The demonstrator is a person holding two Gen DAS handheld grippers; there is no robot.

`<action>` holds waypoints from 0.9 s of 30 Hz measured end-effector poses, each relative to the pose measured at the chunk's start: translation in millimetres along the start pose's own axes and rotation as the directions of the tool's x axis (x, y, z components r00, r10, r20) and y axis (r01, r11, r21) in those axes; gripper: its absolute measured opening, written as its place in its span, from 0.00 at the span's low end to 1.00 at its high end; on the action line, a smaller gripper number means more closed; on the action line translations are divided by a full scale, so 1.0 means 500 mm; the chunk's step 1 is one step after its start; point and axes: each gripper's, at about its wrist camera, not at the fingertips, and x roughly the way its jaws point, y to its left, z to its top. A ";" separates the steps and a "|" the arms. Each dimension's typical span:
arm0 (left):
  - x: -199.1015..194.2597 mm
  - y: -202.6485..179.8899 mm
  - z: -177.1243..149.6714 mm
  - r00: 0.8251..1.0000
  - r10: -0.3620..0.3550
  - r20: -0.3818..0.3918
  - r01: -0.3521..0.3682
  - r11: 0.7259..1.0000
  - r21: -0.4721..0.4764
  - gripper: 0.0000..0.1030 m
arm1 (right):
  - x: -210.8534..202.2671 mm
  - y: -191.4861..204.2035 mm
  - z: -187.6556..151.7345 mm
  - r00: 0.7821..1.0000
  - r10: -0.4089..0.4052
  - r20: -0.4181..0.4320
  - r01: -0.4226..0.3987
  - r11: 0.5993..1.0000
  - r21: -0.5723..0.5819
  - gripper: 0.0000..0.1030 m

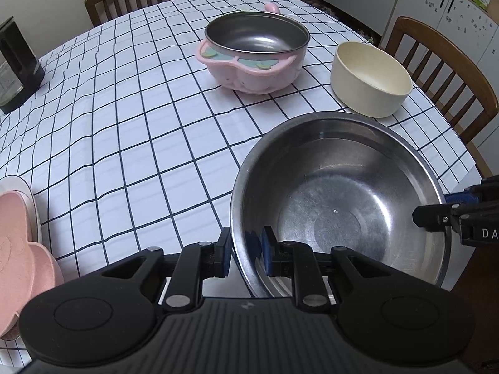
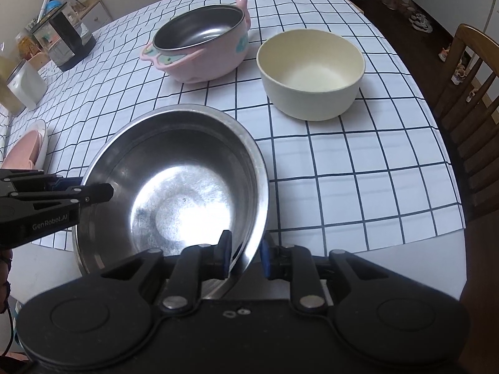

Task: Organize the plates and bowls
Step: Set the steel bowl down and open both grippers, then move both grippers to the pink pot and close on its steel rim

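Three bowls sit on the checked tablecloth [image 1: 124,131]. One is a large steel bowl [image 1: 340,205] at about five o'clock in the left wrist view. One is a cream bowl [image 1: 371,78] at about two o'clock. One is a pink bowl with a steel liner [image 1: 255,53] at about twelve o'clock. Two plates are stacked at the eight o'clock edge: a pink plate [image 1: 18,243] on top of a white plate [image 1: 31,199]. Two grippers are in view, the left gripper [image 1: 246,249] and the right gripper [image 2: 244,252]. Three wooden chairs appear around the table across both views. One dark kettle [image 1: 15,71] stands at ten o'clock.
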 end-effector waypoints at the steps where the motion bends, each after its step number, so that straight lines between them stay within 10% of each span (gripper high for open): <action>1: 0.000 0.000 0.000 1.000 -0.001 -0.001 0.001 1.000 0.000 0.19 | -0.001 0.000 0.000 1.000 -0.004 0.001 0.004 1.000 -0.001 0.24; 27: -0.119 0.036 0.065 0.982 -0.038 0.183 0.044 0.998 -0.033 0.54 | -0.112 0.048 0.080 0.991 -0.011 0.134 0.018 0.999 -0.050 0.51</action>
